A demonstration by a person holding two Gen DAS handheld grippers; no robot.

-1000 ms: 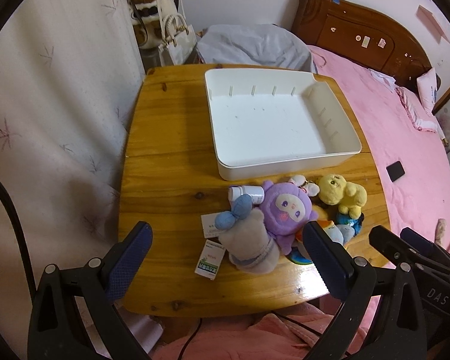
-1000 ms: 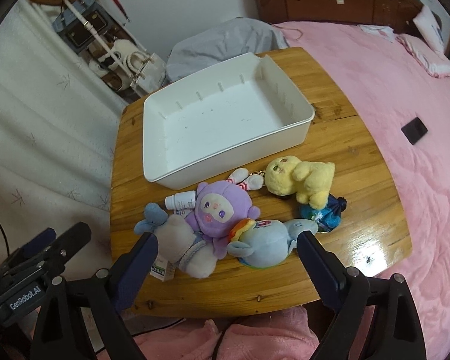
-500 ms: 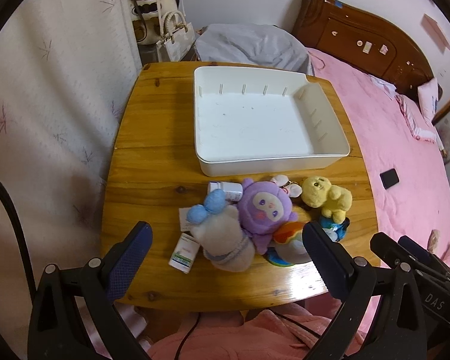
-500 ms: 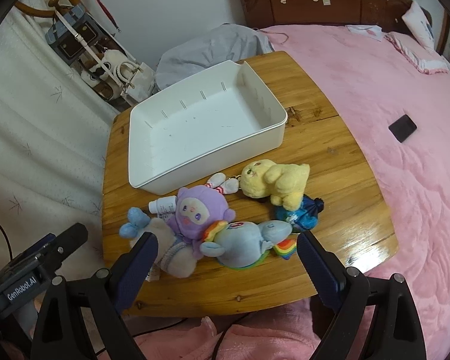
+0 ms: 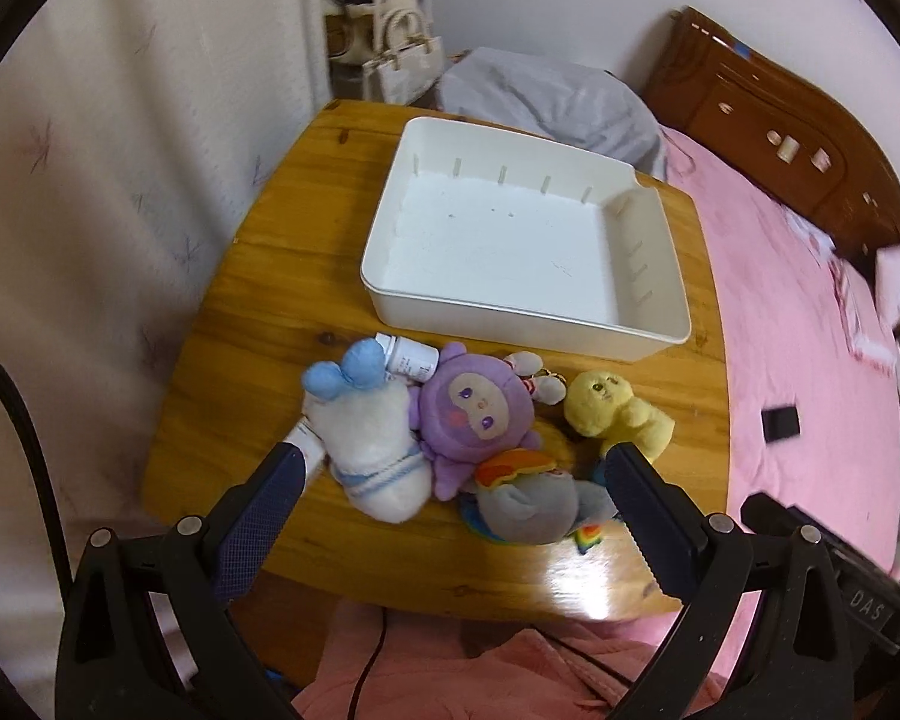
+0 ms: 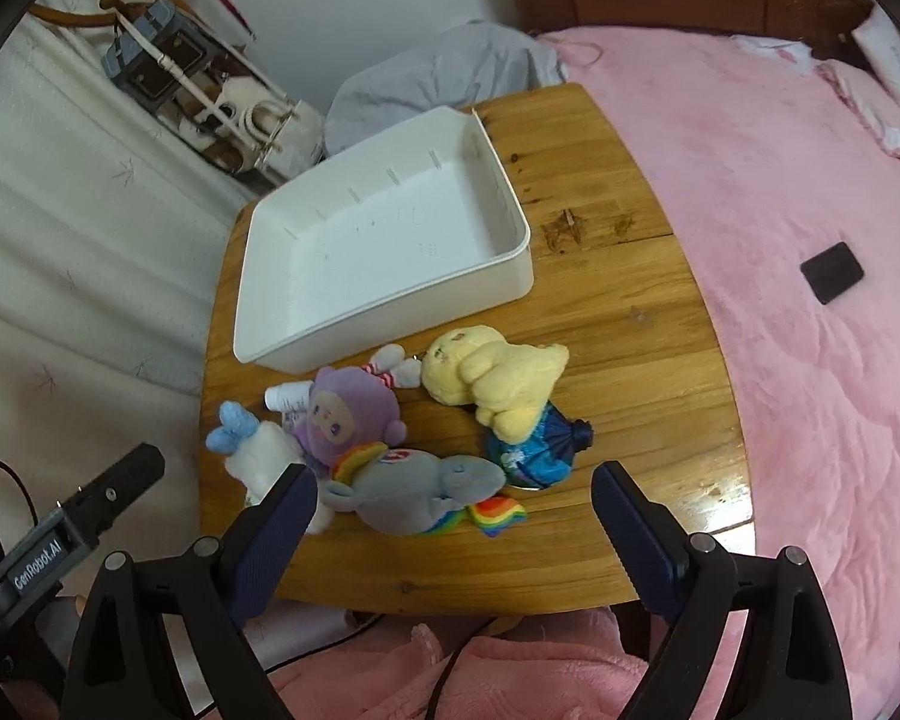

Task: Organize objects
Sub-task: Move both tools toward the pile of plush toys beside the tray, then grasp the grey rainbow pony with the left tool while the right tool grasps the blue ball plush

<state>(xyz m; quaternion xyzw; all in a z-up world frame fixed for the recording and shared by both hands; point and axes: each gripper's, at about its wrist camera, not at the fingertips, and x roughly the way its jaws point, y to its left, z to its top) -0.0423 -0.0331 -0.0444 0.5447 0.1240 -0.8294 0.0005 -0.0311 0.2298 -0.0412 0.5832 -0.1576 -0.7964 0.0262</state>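
Currently, a wooden desk [image 5: 252,300] is seen from both wrist cameras, with a white tray [image 5: 528,240] set on its far part. Nothing is seen lying in the tray. Just in front of the tray a cluster of soft toys is gathered. A purple doll [image 5: 477,414] lies in the middle of the cluster, and a white toy with blue ears [image 5: 372,438] is pressed against its left side. A small white bottle [image 5: 411,357] is lodged between these two toys and the tray's near wall. A yellow plush [image 6: 498,381] is placed to the right of the purple doll, resting partly on a blue bundle [image 6: 540,450]. A grey plush with rainbow trim [image 6: 426,492] lies nearest the desk's front edge, touching the purple doll. A small boxed item [image 5: 309,444] is half hidden under the white toy.

The left gripper [image 5: 450,510] is held above the front of the cluster, its fingers [image 5: 258,522] spread wide, with nothing clamped between them. The right gripper [image 6: 450,516] is held likewise over the grey plush, its fingers [image 6: 630,534] wide apart and closed on nothing. Each gripper's body is partly seen at the edge of the other's view.

A bed with a pink cover [image 6: 810,240] is found to the right of the desk, and a dark flat object [image 6: 832,273] lies on it. Pink fabric [image 6: 480,672] is seen below the desk's front edge.
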